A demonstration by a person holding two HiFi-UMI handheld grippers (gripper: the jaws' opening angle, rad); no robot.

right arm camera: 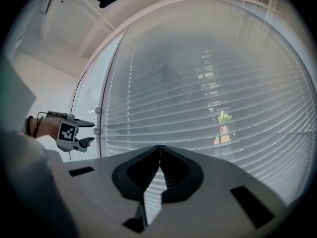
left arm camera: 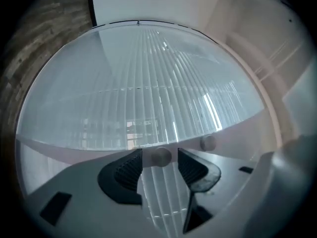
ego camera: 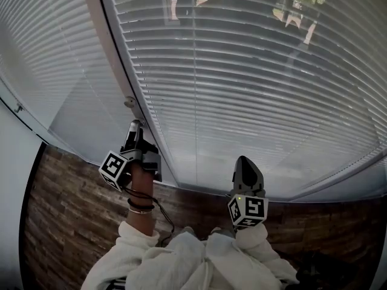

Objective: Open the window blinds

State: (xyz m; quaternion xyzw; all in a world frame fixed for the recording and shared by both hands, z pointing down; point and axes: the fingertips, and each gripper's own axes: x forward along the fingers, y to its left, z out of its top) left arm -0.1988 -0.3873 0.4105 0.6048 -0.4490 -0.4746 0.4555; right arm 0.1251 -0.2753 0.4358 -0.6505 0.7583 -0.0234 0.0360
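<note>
- my left gripper (left arm camera: pixel 159 160) is released, its jaws standing well apart. a small round knob (left arm camera: pixel 159 156) shows in the gap at their tips, and the pads do not press on it.
- i cannot tell whether that knob sits between the pads or just beyond them, nor what it belongs to. a second knob (left arm camera: pixel 208 143) is near it to the right, blurred.
- my right gripper (right arm camera: pixel 159 150) is clenched with its tips meeting and nothing between them. it points at the blinds (ego camera: pixel 254 89).
- those blinds hang down over the big pane straight ahead of me, their slats lying across it. their upper part is cut off in the head view.
- a narrower blind (ego camera: pixel 36 53) covers the pane to the left, beyond the frame post (ego camera: pixel 112 59). my left gripper is up beside that post.
- through the slats the outdoors is hazy; only a plant (right arm camera: pixel 224 117) stands out.
- my white sleeves (ego camera: pixel 199 261) hide most of both arms. only the left wrist shows, with a bracelet (ego camera: pixel 140 208) on it.
- below the glass runs a brown brick-patterned wall (ego camera: pixel 66 210), dark at its edges.
</note>
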